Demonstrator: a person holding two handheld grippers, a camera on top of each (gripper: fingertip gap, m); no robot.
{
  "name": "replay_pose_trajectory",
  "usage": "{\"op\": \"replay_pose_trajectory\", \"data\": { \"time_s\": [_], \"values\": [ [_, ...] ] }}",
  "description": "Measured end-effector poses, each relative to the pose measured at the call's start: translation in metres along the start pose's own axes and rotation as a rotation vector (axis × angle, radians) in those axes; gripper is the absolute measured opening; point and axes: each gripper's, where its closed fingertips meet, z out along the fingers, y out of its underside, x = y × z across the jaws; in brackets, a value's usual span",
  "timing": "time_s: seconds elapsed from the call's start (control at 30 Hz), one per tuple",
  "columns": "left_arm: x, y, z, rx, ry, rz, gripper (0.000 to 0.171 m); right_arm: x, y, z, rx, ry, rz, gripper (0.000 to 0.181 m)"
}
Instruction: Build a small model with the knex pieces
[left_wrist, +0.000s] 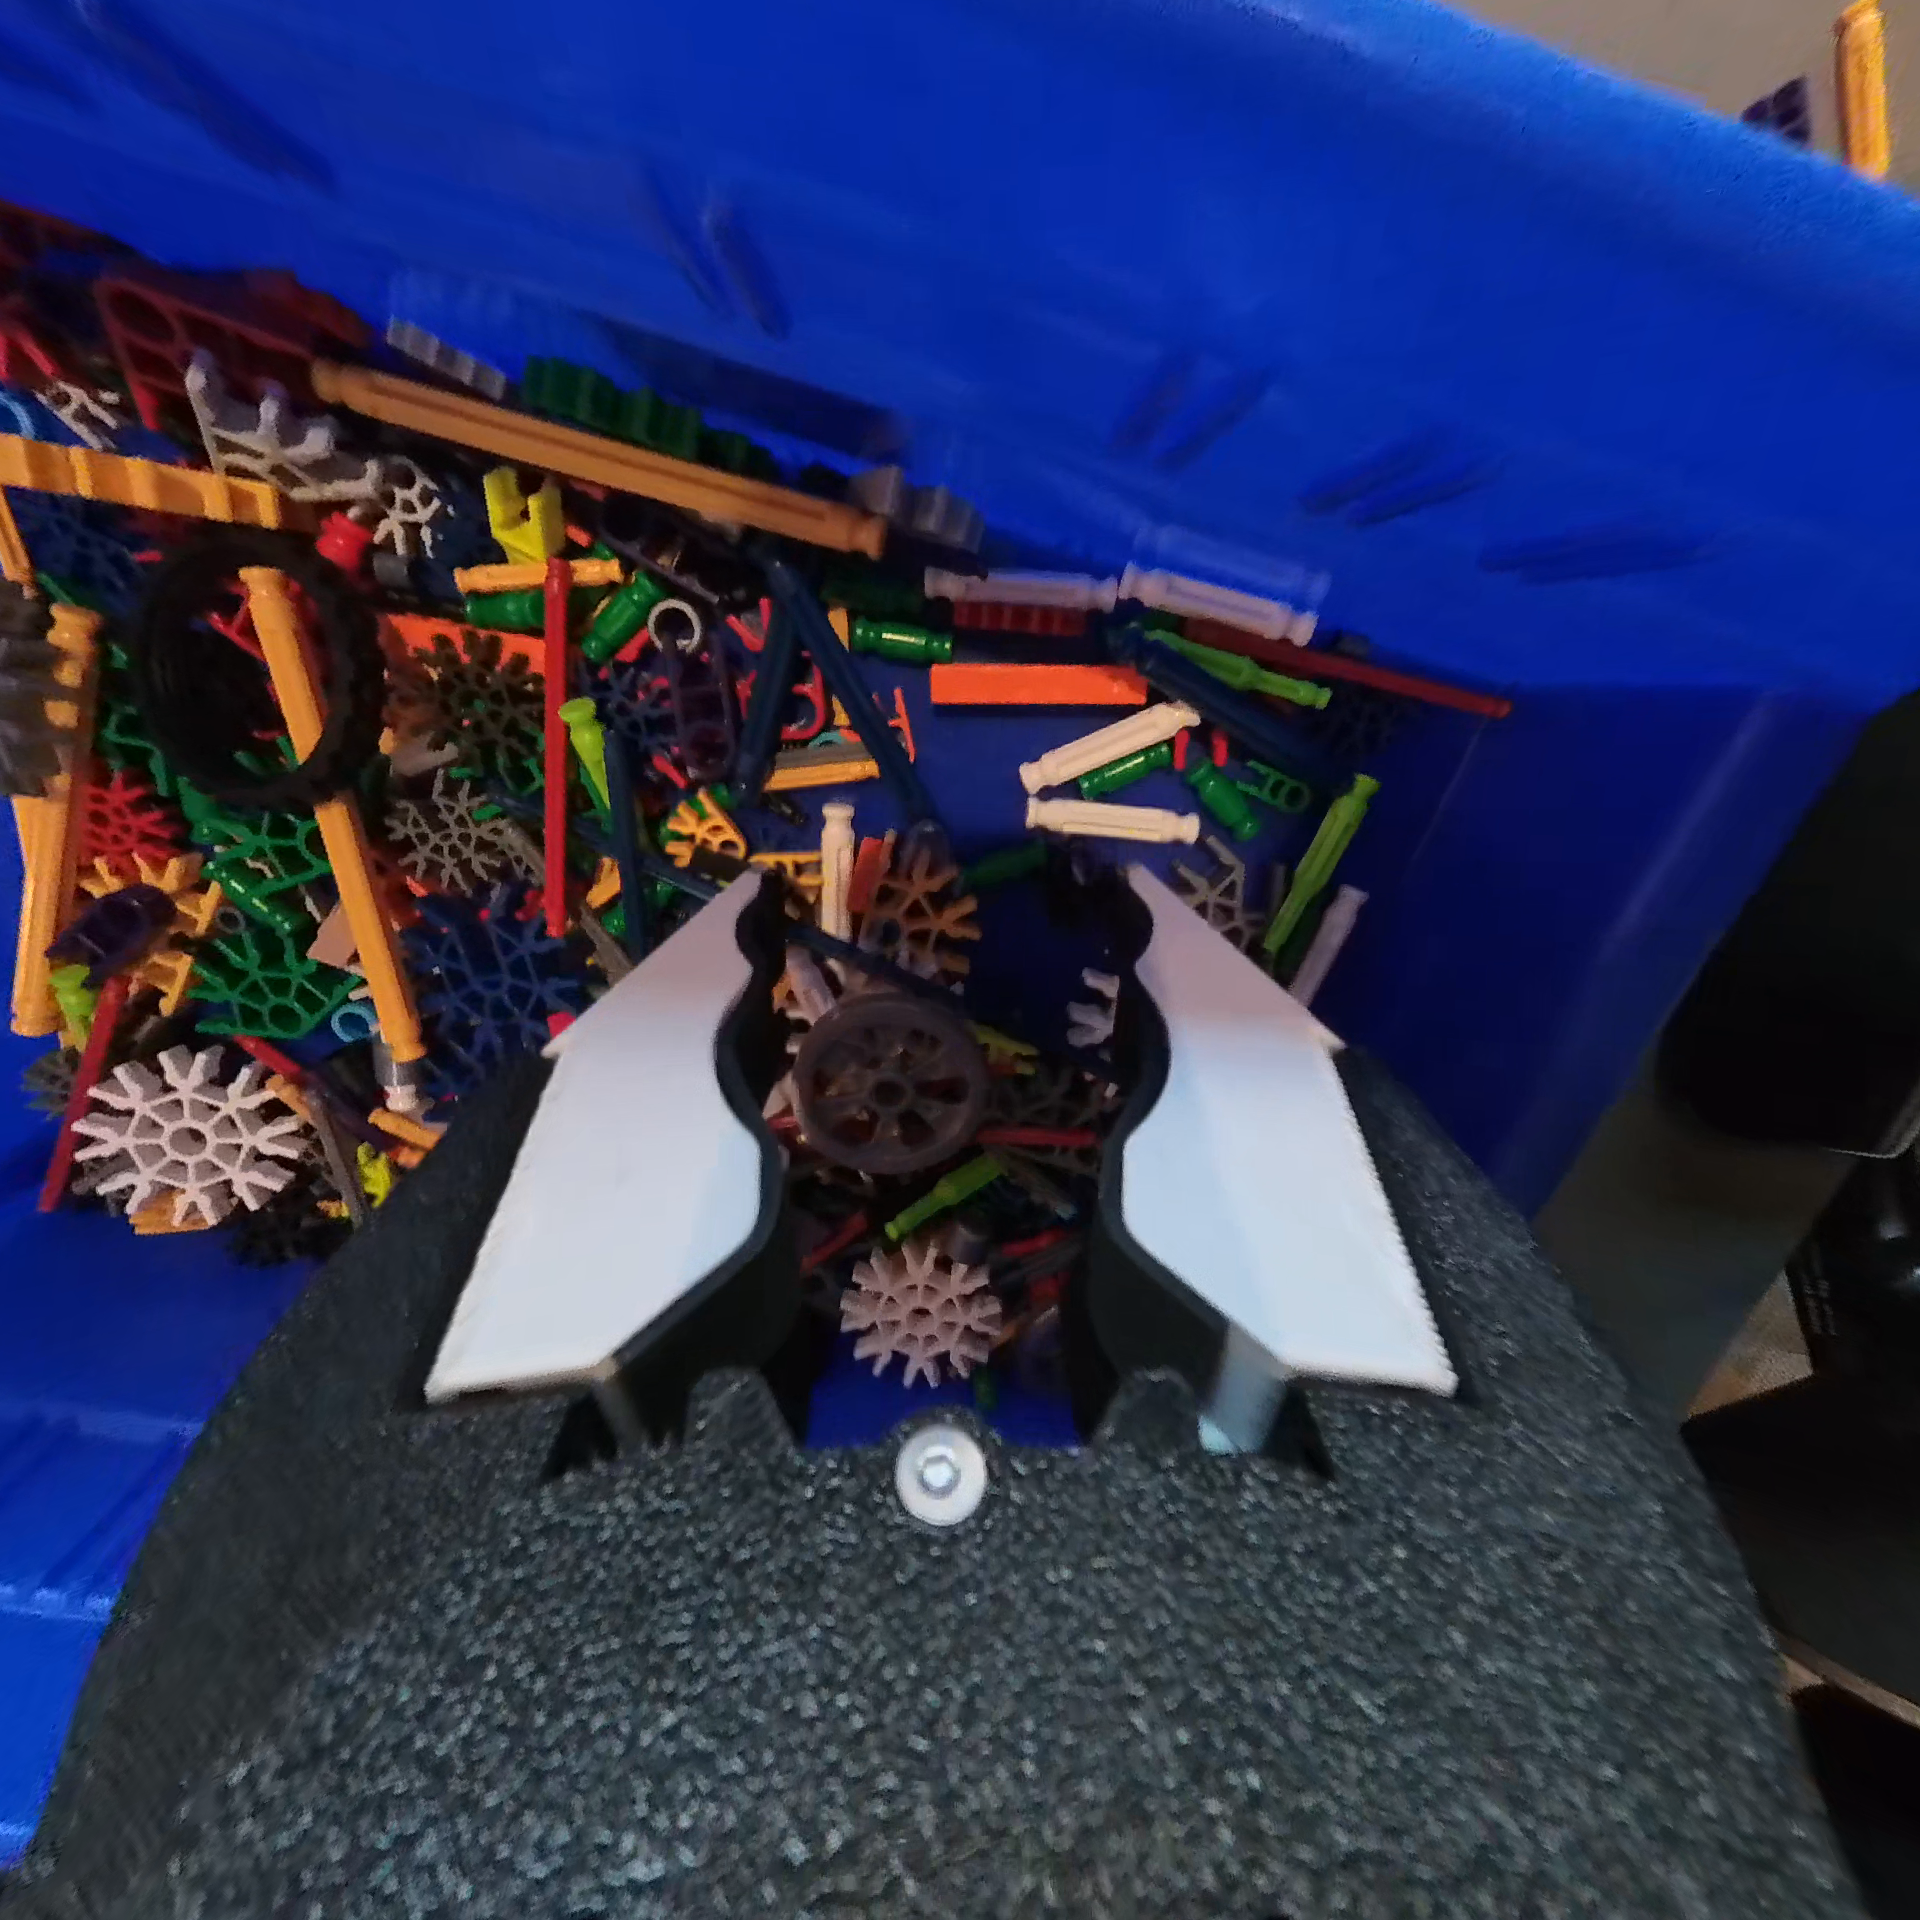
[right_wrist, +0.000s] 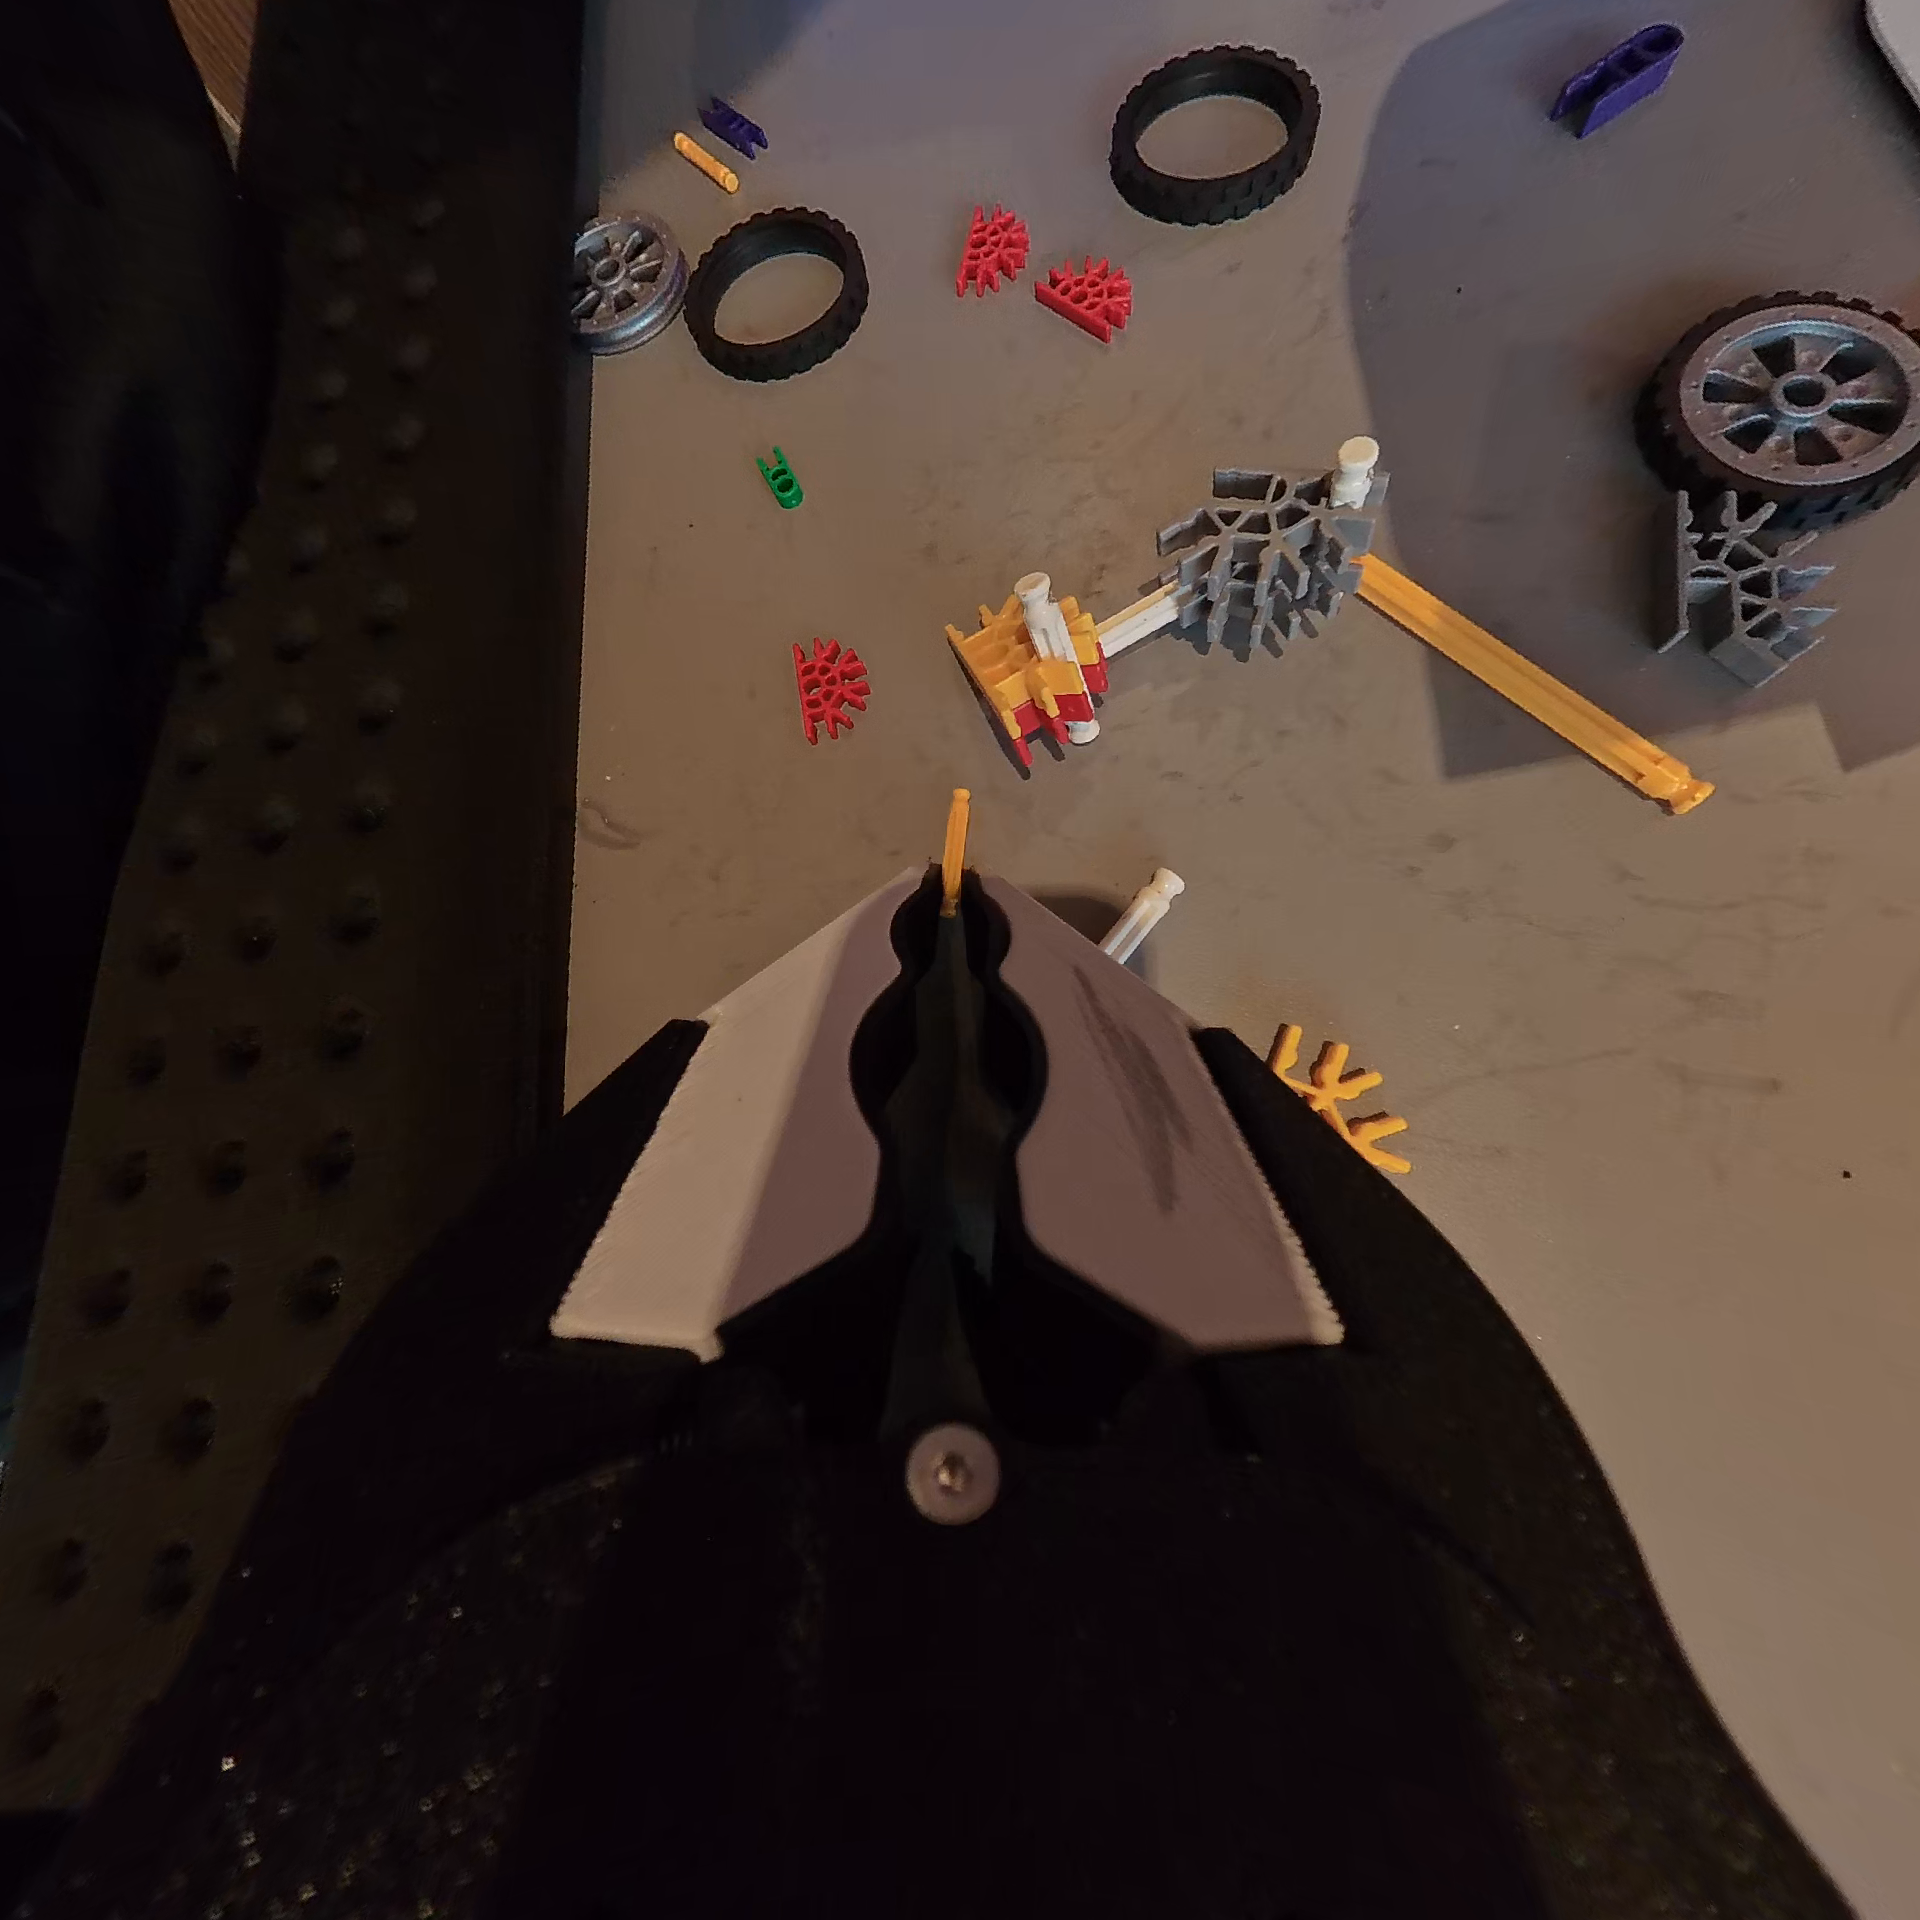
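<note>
While the blue bin (left_wrist: 1039, 312) fills most of the left wrist view, its floor heaped at left and centre with mixed rods, snowflake connectors and a dark spoked wheel (left_wrist: 890, 1084), the left gripper (left_wrist: 940, 914) hovers over that wheel, jaws wide and empty. Across the right wrist view's grey desk (right_wrist: 1351, 1039): part-built grey-and-yellow assembly (right_wrist: 1164, 613) centre right, two loose tyres (right_wrist: 1214, 135) above, red connectors (right_wrist: 829, 686); right gripper (right_wrist: 951, 883), jaws pinched on a thin yellow rod (right_wrist: 955, 831).
</note>
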Motion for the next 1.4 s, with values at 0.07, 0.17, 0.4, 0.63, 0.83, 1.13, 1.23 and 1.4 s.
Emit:
{"op": "replay_pose_trajectory", "data": {
  "time_s": [0.07,0.17,0.4,0.63,0.83,1.13,1.23,1.4],
  "values": [
    [0.0,0.004,-0.001,-0.013,0.006,-0.015,0.061,0.0,0.0,0.0,0.0,0.001,-0.001,0.003],
    [0.0,0.012,-0.002,-0.034,0.01,-0.036,0.06,0.0,0.0,0.0,0.0,0.002,-0.003,0.003],
    [0.0,0.026,-0.003,-0.095,0.007,-0.072,0.058,-0.001,0.0,0.0,0.0,0.002,-0.007,0.004],
    [-0.001,0.03,-0.007,-0.125,0.004,-0.094,0.055,-0.001,0.0,0.0,0.0,0.004,-0.009,0.004],
    [-0.001,0.035,-0.008,-0.16,0.0,-0.112,0.054,-0.001,0.0,0.0,0.0,0.005,-0.01,0.004],
    [-0.006,0.041,-0.01,-0.176,-0.026,-0.143,0.055,-0.001,0.0,0.0,0.0,0.006,-0.013,0.004],
    [-0.006,0.042,-0.01,-0.179,-0.028,-0.149,0.055,-0.001,0.0,0.0,0.0,0.006,-0.014,0.004],
    [-0.006,0.045,-0.012,-0.191,-0.032,-0.152,0.054,-0.001,0.0,0.0,0.0,0.006,-0.014,0.004]
  ]
}}
